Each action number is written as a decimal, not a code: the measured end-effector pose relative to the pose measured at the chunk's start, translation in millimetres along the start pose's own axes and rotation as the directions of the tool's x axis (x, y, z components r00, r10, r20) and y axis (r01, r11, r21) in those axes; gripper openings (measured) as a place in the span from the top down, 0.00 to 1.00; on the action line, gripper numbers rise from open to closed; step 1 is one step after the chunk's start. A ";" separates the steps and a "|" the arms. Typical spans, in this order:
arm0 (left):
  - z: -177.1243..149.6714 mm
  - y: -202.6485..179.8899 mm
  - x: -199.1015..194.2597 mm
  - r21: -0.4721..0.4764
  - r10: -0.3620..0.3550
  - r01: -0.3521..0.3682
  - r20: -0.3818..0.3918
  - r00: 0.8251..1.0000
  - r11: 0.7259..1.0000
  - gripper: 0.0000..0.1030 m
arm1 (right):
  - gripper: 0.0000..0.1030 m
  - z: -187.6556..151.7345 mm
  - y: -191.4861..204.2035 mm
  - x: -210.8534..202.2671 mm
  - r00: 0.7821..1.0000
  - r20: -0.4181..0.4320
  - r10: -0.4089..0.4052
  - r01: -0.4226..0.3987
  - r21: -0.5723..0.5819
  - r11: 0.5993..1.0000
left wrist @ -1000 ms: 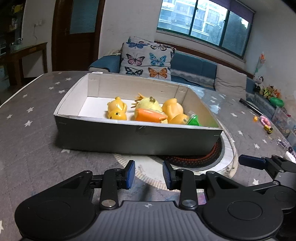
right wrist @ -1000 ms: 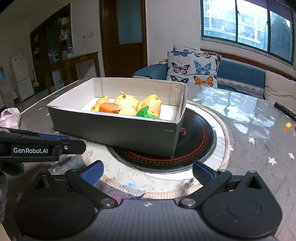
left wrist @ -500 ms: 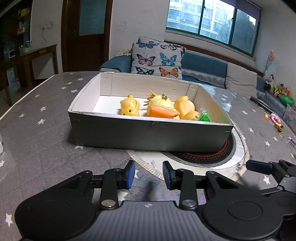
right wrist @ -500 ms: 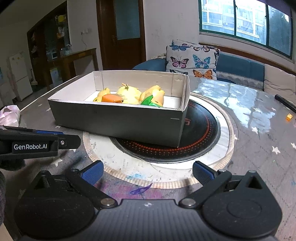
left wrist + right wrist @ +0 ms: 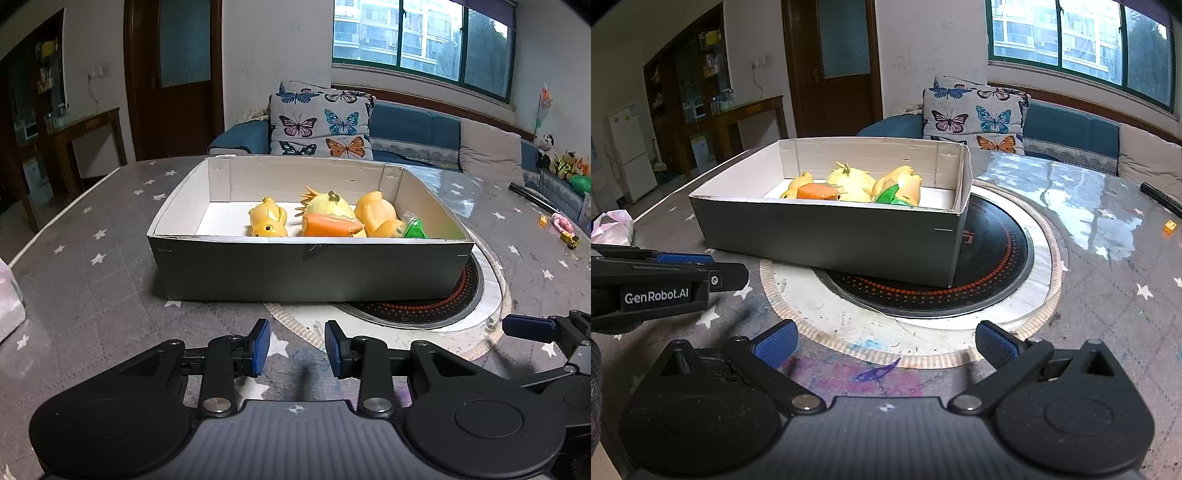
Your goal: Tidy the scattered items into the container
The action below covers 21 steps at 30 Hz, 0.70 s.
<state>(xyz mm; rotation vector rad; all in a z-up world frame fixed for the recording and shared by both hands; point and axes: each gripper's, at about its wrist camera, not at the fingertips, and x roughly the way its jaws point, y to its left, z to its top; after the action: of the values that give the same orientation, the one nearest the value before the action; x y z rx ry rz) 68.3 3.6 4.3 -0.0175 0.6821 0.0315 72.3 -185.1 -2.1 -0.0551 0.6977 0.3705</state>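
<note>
Both grippers drawn back from box. Yellow toys heaped inside. Left gripper narrowly parted, empty; right gripper wide apart. Pink bag seen only mid-left of right view.

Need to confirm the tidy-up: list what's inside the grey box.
Inside the grey box: yellow rubber toys, an orange piece, a green piece. Its front wall hides their lower parts and anything beneath.
</note>
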 end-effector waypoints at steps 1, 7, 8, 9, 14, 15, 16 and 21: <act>-0.2 -0.8 -0.1 0.004 0.005 -0.005 0.001 1.000 1.000 0.66 | 0.00 -0.1 0.4 0.0 1.000 0.000 0.001 -0.001 0.000 1.000; -1.7 -3.0 -1.4 0.015 0.012 -0.012 0.008 1.000 1.000 0.66 | 0.00 -0.2 3.3 0.3 1.000 0.000 0.004 -0.004 0.002 1.000; -1.9 -3.3 -1.6 0.016 0.012 -0.012 0.008 1.000 1.000 0.66 | 0.00 -0.2 4.2 0.3 1.000 0.000 0.005 -0.005 0.000 1.000; -2.2 -3.5 -1.6 0.017 0.014 -0.014 0.008 1.000 1.000 0.66 | 0.00 -0.3 5.1 0.4 1.000 -0.001 0.006 -0.006 -0.001 1.000; -3.7 -3.8 -1.6 0.021 0.017 -0.017 0.008 1.000 1.000 0.66 | 0.00 -1.1 7.7 0.5 1.000 -0.003 0.013 -0.013 -0.004 1.000; -4.0 -4.0 -1.6 0.022 0.017 -0.017 0.008 1.000 1.000 0.66 | 0.00 -1.1 8.5 0.7 1.000 -0.004 0.012 -0.012 -0.005 1.000; -4.3 -4.1 -1.6 0.022 0.018 -0.018 0.008 1.000 1.000 0.66 | 0.00 -1.1 9.3 0.9 1.000 -0.004 0.012 -0.012 -0.006 1.000; -5.3 -4.9 -1.5 0.030 0.022 -0.022 0.009 1.000 0.999 0.66 | 0.00 -1.9 12.2 1.3 1.000 -0.007 0.014 -0.014 -0.009 1.000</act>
<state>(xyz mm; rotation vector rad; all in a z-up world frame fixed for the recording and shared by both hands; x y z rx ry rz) 63.9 -1.5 1.2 0.0188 0.6739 0.0423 67.8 -173.6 -3.5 -0.0602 0.7036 0.3874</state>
